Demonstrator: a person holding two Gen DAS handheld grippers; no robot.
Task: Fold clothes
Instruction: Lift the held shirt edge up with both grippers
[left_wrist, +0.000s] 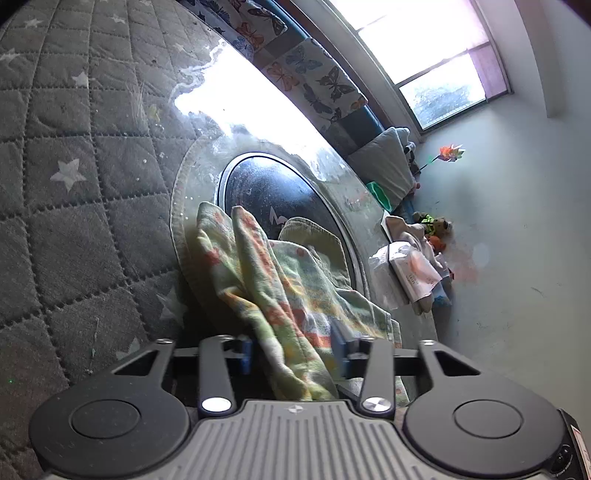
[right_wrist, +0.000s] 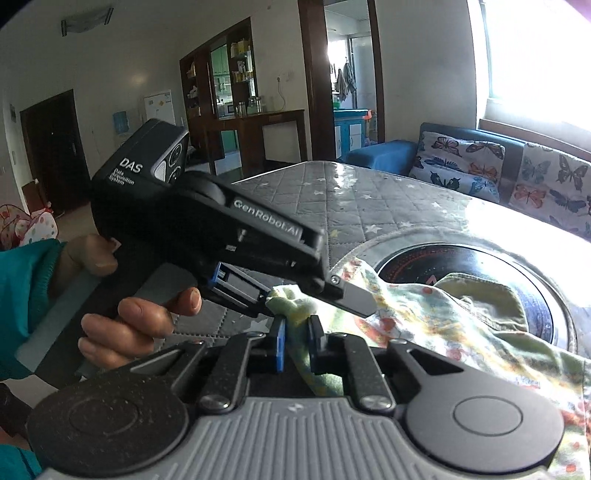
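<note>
A yellow-green garment (left_wrist: 266, 280) with orange flowers lies crumpled over a round black inset (left_wrist: 273, 192) in the grey quilted table cover (left_wrist: 74, 147). An olive ribbed piece (left_wrist: 306, 229) lies under its far end. My left gripper (left_wrist: 293, 352) has a bunched fold of the garment between its blue pads and is shut on it. In the right wrist view, my right gripper (right_wrist: 297, 343) is shut on the garment's (right_wrist: 424, 317) near edge. The left gripper (right_wrist: 295, 301) pinches the same edge just beyond it, held by a hand (right_wrist: 140, 325) in a teal sleeve.
A sofa with butterfly cushions (right_wrist: 480, 166) runs along the table's far side under a bright window (left_wrist: 424, 48). A tissue pack (left_wrist: 413, 273), small toys (left_wrist: 432, 225) and a grey pillow (left_wrist: 388, 166) sit by the wall. The quilted cover (right_wrist: 332, 195) shows bare left of the inset.
</note>
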